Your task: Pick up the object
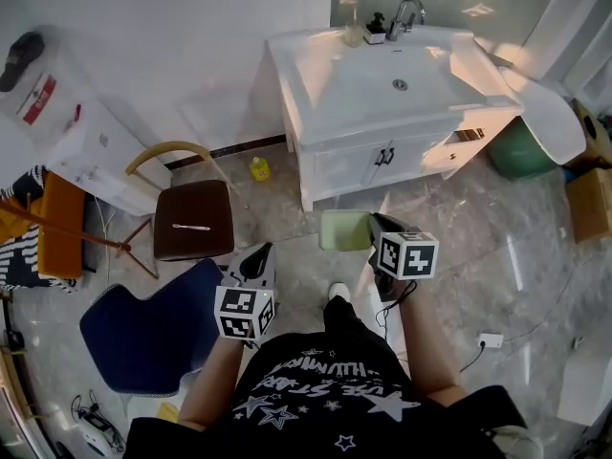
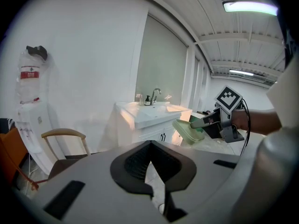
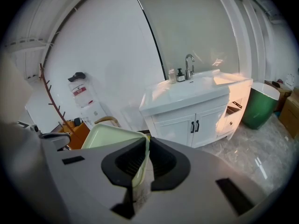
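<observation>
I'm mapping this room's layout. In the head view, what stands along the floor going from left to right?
water dispenser → brown chair → yellow bottle → green tray → green bin → cardboard box

- The green tray (image 1: 342, 229) looks like smooth plastic with a soft sheen.
- The right gripper (image 3: 145, 143) has a matt grey plastic shell. Its black pads (image 3: 162, 162) are ribbed and dull.
- The washbasin cabinet (image 1: 382, 84) is glossy white, top and doors alike.
- The tap (image 1: 406, 12) is bright polished metal.
- The floor (image 1: 507, 256) is polished, stone-look tile that throws back the light.
- The chair (image 1: 196, 204) has a smooth, dark brown, leather-like seat and a bent back rail of pale wood.
- The person's T-shirt (image 1: 325, 400) is matt black cloth with a print.
</observation>
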A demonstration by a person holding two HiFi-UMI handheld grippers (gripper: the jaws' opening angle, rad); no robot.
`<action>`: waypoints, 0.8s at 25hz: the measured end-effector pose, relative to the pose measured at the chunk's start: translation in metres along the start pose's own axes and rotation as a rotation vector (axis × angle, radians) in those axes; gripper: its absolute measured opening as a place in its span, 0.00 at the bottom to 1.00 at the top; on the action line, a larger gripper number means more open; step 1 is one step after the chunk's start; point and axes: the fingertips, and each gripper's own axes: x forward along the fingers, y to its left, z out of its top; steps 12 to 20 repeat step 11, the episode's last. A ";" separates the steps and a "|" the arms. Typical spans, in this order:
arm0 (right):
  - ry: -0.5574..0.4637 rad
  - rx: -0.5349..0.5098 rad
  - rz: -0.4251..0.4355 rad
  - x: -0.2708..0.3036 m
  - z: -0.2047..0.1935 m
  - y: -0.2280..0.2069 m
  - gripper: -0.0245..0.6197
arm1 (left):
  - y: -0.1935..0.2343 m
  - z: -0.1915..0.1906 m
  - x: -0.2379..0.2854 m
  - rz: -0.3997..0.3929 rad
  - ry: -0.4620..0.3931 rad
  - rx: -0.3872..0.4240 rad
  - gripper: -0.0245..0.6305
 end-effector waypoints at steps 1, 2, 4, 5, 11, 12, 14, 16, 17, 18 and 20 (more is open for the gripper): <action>-0.005 -0.001 -0.005 -0.004 -0.003 0.006 0.10 | 0.002 -0.003 -0.007 -0.003 0.000 -0.002 0.06; -0.010 -0.002 -0.008 -0.009 -0.006 0.012 0.10 | 0.004 -0.006 -0.015 -0.006 0.000 -0.002 0.06; -0.018 -0.001 -0.014 -0.018 -0.016 0.026 0.10 | 0.006 -0.013 -0.031 -0.014 0.001 0.003 0.06; -0.020 0.001 -0.016 -0.023 -0.022 0.033 0.10 | 0.007 -0.018 -0.039 -0.019 0.001 0.010 0.06; -0.021 0.024 -0.034 -0.050 -0.061 0.065 0.10 | 0.012 -0.040 -0.088 -0.039 -0.002 0.025 0.06; -0.021 0.024 -0.034 -0.050 -0.061 0.065 0.10 | 0.012 -0.040 -0.088 -0.039 -0.002 0.025 0.06; -0.021 0.024 -0.034 -0.050 -0.061 0.065 0.10 | 0.012 -0.040 -0.088 -0.039 -0.002 0.025 0.06; -0.021 0.024 -0.034 -0.050 -0.061 0.065 0.10 | 0.012 -0.040 -0.088 -0.039 -0.002 0.025 0.06; -0.021 0.024 -0.034 -0.050 -0.061 0.065 0.10 | 0.012 -0.040 -0.088 -0.039 -0.002 0.025 0.06; -0.021 0.024 -0.034 -0.050 -0.061 0.065 0.10 | 0.012 -0.040 -0.088 -0.039 -0.002 0.025 0.06; -0.021 0.024 -0.034 -0.050 -0.061 0.065 0.10 | 0.012 -0.040 -0.088 -0.039 -0.002 0.025 0.06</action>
